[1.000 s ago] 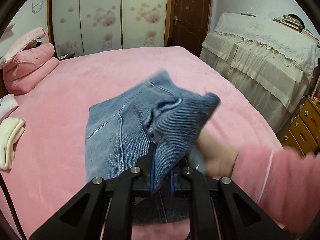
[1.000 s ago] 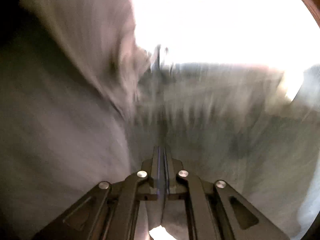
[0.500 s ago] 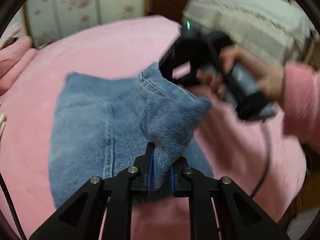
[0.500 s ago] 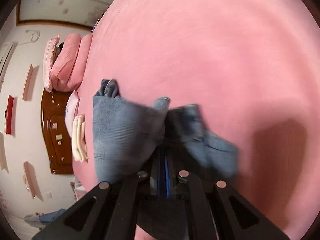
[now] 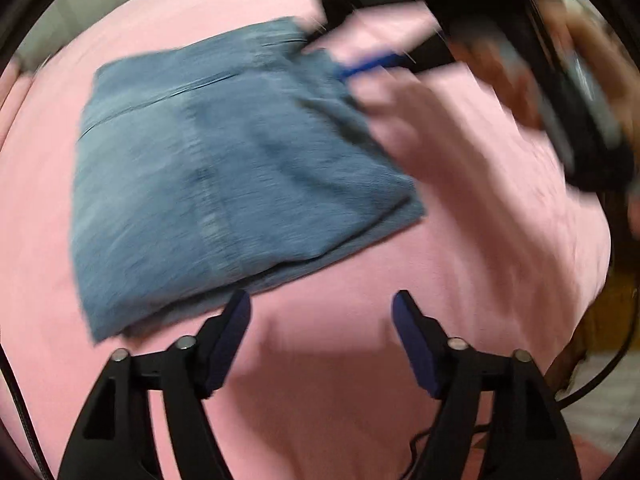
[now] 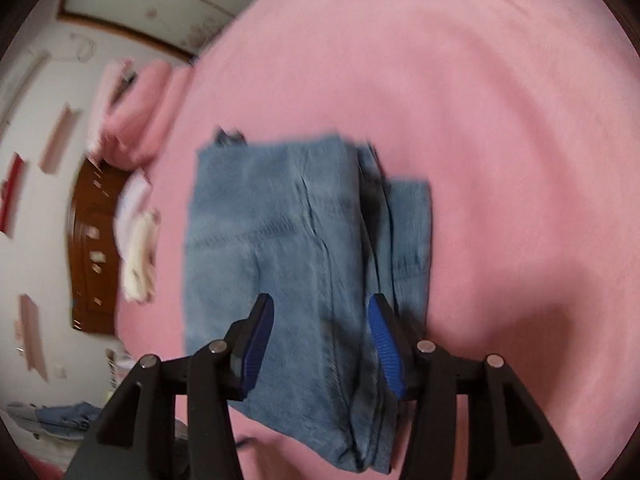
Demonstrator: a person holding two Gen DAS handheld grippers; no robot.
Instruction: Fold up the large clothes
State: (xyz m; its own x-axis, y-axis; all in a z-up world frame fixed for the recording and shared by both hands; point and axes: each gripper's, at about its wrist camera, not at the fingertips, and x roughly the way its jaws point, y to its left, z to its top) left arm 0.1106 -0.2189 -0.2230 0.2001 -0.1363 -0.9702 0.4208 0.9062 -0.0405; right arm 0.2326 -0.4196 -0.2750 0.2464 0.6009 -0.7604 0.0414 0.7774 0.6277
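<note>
Bed: the wide bed under a pink fleecy cover (image 6: 480, 120) takes up most of both views; I judge it serves as the folding surface because it gives the garment room to lie flat.

Garment: the folded blue denim jeans (image 5: 224, 184) lie flat on the pink cover as a compact, roughly rectangular stack. In the right wrist view the layers show at the near edge, with a narrower layer sticking out on one side, so the fold looks close to done but not perfectly squared.

Headboard end: a stack of pink folded bedding (image 6: 136, 120) and some pale folded cloths (image 6: 138, 256) sit well apart from the jeans, by the dark wooden headboard (out of the way of the work).

Right gripper: my right gripper (image 6: 320, 340) hovers over the near end of the jeans with its blue-padded fingers (image 6: 384, 344) apart, nothing between them. In the left view it is a blur at the far corner of the denim.

Left gripper: my left gripper (image 5: 320, 320) sits just off the near edge of the jeans, fingers spread wide and empty; one fingertip is about level with the denim's edge, and I cannot tell if it touches.

Judgement: both grips are off, so I would next tidy the protruding layer.
</note>
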